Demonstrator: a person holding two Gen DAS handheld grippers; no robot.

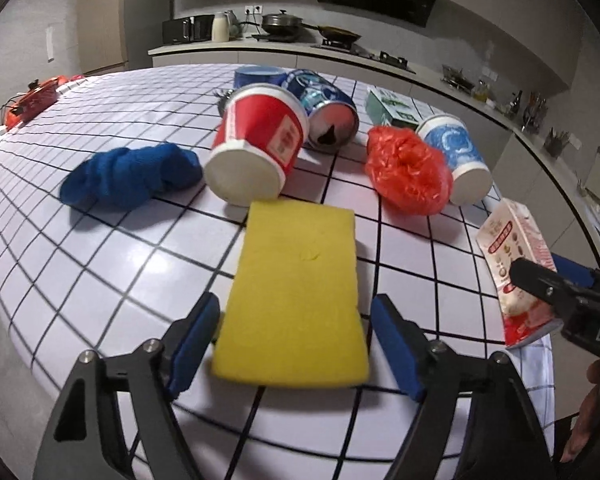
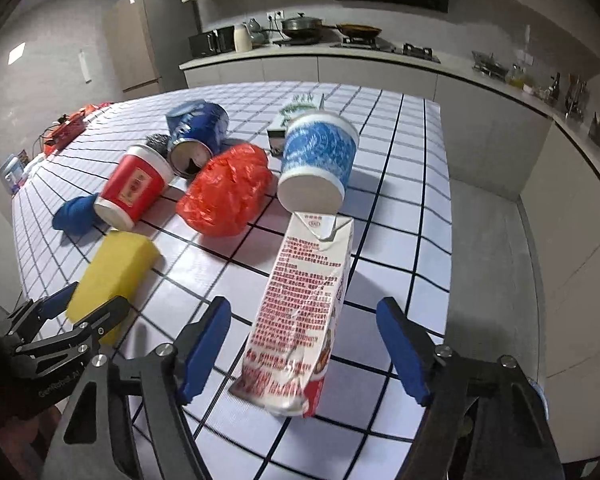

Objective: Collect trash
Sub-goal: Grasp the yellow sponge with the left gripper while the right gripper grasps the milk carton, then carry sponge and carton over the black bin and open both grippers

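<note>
On the grid-pattern table (image 1: 100, 240) lie a yellow sponge (image 1: 296, 296), a tipped red paper cup (image 1: 256, 148), a blue can (image 1: 328, 112), a crumpled red plastic bag (image 1: 408, 170), a blue-white paper cup (image 1: 456, 156), a blue cloth (image 1: 128, 176) and a red-white carton (image 2: 304, 312). My left gripper (image 1: 296, 344) is open with its fingers on either side of the sponge's near end. My right gripper (image 2: 304, 348) is open around the carton. In the right wrist view the sponge (image 2: 112, 272) sits at the left.
A green-white box (image 1: 392, 108) lies behind the red bag. A red device with wires (image 1: 36, 100) sits at the table's far left edge. A kitchen counter with a stove and pans (image 1: 300, 32) runs behind. The table edge drops to the floor (image 2: 492, 260) on the right.
</note>
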